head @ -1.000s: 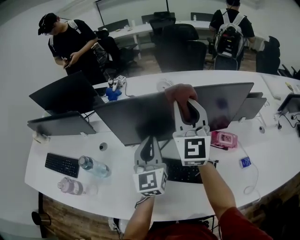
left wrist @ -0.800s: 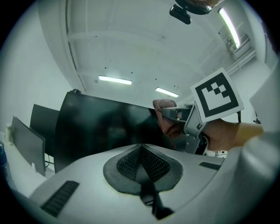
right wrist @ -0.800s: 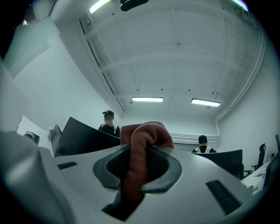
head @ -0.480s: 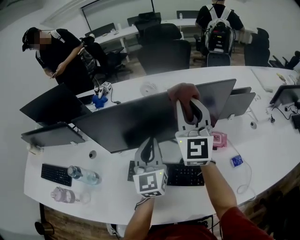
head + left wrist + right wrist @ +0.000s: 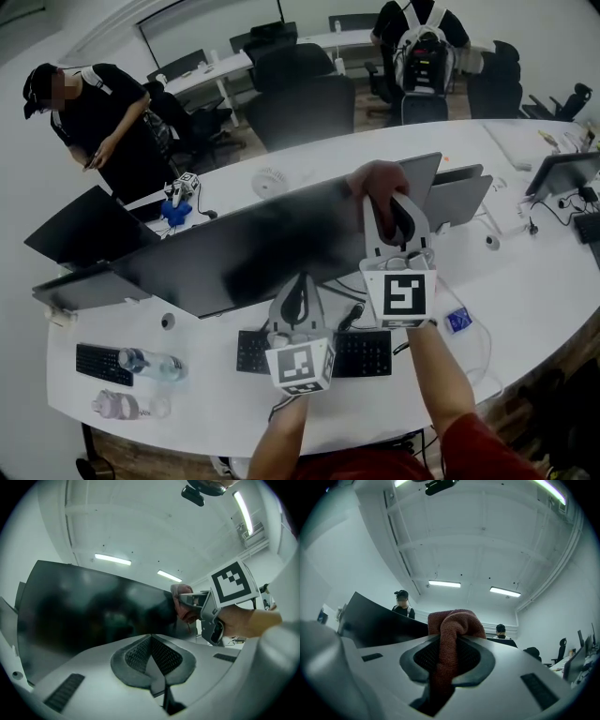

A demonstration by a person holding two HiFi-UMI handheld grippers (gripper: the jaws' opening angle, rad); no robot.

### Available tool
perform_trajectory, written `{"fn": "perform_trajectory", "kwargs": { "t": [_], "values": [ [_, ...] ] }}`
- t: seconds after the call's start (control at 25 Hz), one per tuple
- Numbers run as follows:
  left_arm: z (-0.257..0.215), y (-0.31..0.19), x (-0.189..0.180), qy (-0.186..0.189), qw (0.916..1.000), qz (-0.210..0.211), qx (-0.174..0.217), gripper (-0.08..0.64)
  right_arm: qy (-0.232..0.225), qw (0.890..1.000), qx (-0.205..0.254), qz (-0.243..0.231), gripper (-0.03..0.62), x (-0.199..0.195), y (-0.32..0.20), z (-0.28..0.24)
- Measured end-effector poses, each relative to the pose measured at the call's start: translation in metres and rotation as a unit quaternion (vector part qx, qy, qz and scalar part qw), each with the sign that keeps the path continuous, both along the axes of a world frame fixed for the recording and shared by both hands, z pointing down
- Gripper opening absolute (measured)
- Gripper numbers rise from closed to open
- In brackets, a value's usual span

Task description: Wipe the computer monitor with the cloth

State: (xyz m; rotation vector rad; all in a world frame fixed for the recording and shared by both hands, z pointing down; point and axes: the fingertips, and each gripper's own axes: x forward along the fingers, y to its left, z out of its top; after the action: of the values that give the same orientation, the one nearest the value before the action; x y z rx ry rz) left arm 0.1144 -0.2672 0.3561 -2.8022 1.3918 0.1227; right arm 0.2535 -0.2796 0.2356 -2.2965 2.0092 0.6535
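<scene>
Right gripper view: right gripper point(image 5: 451, 641) pinches red cloth point(image 5: 454, 620) at monitor point(image 5: 262, 244) top edge. Left gripper point(image 5: 151, 644) pressed together, empty, just below monitor. Clear bottle point(image 5: 150, 362) lies on tabletop point(image 5: 525, 281), well left of it.

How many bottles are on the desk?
2. A clear bottle lies beside the small keyboard at the left; a pinkish bottle lies just in front. The monitor may hide others.
</scene>
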Motion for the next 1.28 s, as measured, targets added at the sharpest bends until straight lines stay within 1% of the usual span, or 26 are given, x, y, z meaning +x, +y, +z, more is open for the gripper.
{"fn": "perform_trajectory", "kwargs": {
  "t": [0.28, 0.6, 0.92, 1.16, 1.28],
  "values": [
    [0.008, 0.0, 0.042, -0.006, 0.9998, 0.019, -0.003, 0.023, -0.009, 0.999, 0.018, 0.026, 0.075, 0.053, 0.007, 0.001],
    [0.012, 0.0, 0.083, -0.012, 0.9991, 0.042, -0.002, 0.023, -0.021, 0.998, 0.017, 0.056, 0.077, 0.108, 0.015, 0.002],
    [0.018, 0.003, 0.113, -0.016, 0.9982, 0.058, -0.005, 0.023, -0.016, 0.998, 0.018, 0.059, 0.077, 0.129, 0.019, 0.008],
    [0.025, 0.002, 0.117, -0.019, 0.9979, 0.061, -0.008, 0.023, -0.018, 0.998, 0.026, 0.058, 0.075, 0.131, 0.019, 0.014],
    [0.029, 0.001, 0.118, -0.02, 0.9979, 0.06, -0.012, 0.023, -0.021, 0.998, 0.02, 0.058, 0.075, 0.132, 0.017, 0.025]
  ]
}}
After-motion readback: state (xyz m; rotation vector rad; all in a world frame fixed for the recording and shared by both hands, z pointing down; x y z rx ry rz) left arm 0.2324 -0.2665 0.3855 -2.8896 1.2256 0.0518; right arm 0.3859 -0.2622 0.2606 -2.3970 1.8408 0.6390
